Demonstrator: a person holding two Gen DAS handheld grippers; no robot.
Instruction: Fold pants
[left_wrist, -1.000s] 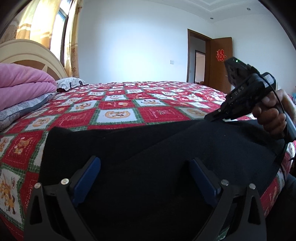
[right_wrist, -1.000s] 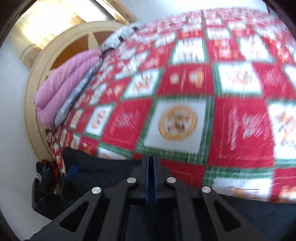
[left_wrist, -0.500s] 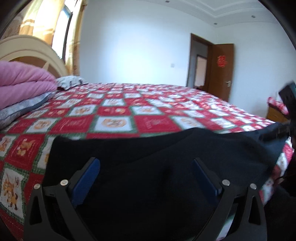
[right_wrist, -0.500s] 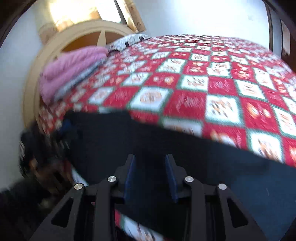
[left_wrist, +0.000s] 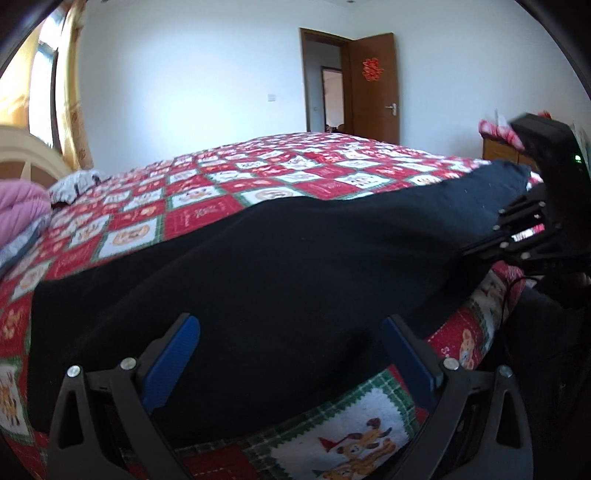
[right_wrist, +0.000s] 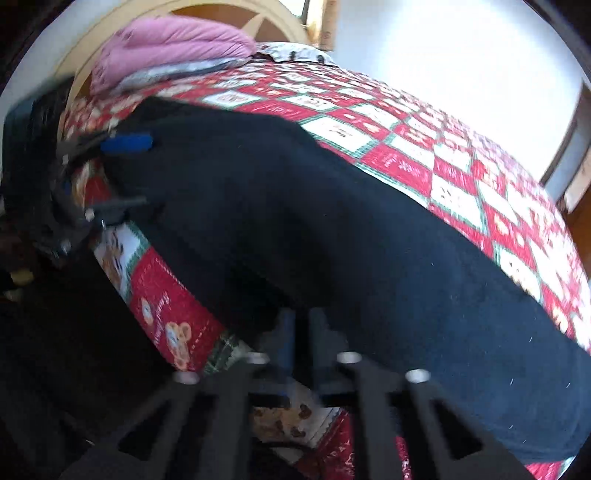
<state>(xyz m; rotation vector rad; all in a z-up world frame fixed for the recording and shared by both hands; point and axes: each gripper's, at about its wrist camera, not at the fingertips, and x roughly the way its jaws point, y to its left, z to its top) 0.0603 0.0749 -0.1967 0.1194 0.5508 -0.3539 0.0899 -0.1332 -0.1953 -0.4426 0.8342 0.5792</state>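
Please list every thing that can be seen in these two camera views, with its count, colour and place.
pants: one, black, spread along the near edge of the bed
bedspread: one, red, white and green checks, covers the bed
quilt: one, pink, folded at the headboard
headboard: one, cream, behind the quilt
door: one, brown, open, far wall
curtain: one, yellow, by the window
left gripper: one, black with blue pads, open over the pants
right gripper: one, black, shut on the pants' edge

L tongs (left_wrist: 290, 354) wide apart, angled down, R tongs (right_wrist: 302, 334) closed tight, pitched steeply down
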